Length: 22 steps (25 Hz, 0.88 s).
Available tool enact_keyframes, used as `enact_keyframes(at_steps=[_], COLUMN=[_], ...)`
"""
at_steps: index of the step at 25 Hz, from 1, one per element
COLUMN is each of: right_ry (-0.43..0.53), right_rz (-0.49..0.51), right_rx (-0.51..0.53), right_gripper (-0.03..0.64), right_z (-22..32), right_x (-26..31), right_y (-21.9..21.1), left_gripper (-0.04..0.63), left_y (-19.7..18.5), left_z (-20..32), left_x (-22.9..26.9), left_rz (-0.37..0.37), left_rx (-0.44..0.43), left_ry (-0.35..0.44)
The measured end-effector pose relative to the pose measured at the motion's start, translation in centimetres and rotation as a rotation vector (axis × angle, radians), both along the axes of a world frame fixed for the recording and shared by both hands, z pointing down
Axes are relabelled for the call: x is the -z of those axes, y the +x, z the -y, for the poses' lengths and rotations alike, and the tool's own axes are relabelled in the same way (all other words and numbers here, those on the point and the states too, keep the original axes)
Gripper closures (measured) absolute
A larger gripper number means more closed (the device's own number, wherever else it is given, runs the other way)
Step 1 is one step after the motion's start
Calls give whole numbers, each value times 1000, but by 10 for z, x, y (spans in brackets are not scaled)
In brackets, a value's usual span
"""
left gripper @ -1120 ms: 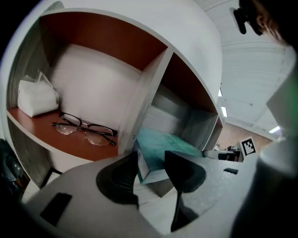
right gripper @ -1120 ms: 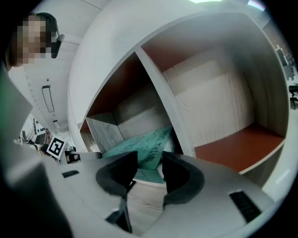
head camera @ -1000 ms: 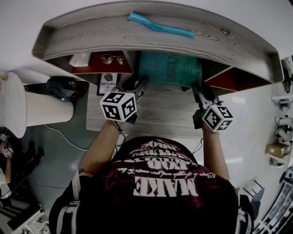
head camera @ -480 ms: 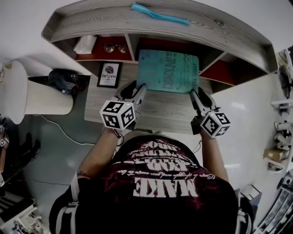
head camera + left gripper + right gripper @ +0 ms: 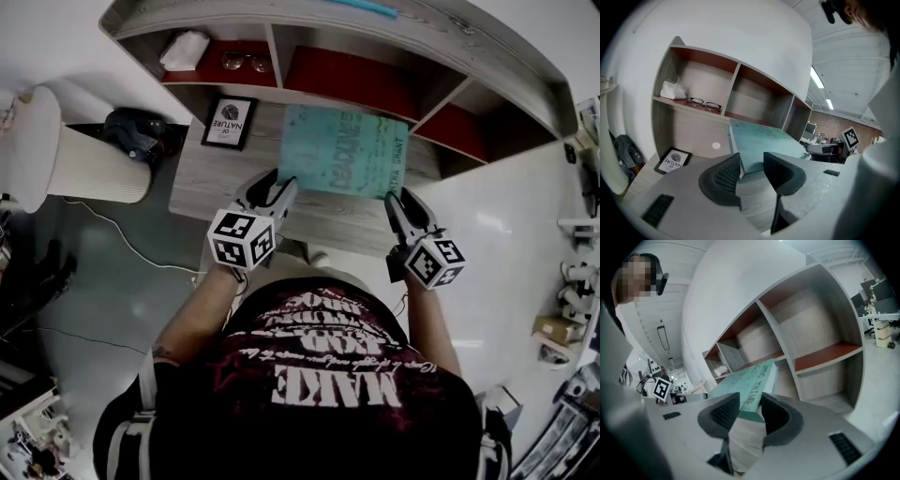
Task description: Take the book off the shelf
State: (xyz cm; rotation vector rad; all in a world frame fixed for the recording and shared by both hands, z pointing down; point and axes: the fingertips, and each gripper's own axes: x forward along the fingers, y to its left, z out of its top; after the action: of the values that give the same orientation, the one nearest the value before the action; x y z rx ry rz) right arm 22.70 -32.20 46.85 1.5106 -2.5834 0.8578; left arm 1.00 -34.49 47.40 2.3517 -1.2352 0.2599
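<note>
Head view.
— Where's the book?
— Out of the shelf, held over the surface. Left tongs and right tongs grip its near corners. Removal looks nearly done; next, lower it level, both sides together.
— Left gripper view?
— Partway open, pads clamped on the left corner.
— Right gripper view?
— Likewise, pinching the spine corner.

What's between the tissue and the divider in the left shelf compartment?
A pair of eyeglasses lies there, apart from the tissue; the left gripper view shows it clearest.
</note>
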Motion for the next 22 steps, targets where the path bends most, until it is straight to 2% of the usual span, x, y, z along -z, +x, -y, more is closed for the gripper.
enact_keyframes(at_steps=[10, 15, 22], right_ry=[-93, -127, -226], right_rz=[-22, -6, -15], right_rx=[21, 22, 25], right_gripper=[472, 485, 489], right_z=[-24, -31, -38], right_x=[-86, -138, -217], right_y=[-15, -20, -27], left_gripper=[443, 443, 443], left_y=[-16, -22, -28], left_z=[-29, -32, -30], left_x=[-90, -139, -212], left_rz=[52, 79, 103], left_rx=[10, 2, -21], left_ry=[-91, -116, -169])
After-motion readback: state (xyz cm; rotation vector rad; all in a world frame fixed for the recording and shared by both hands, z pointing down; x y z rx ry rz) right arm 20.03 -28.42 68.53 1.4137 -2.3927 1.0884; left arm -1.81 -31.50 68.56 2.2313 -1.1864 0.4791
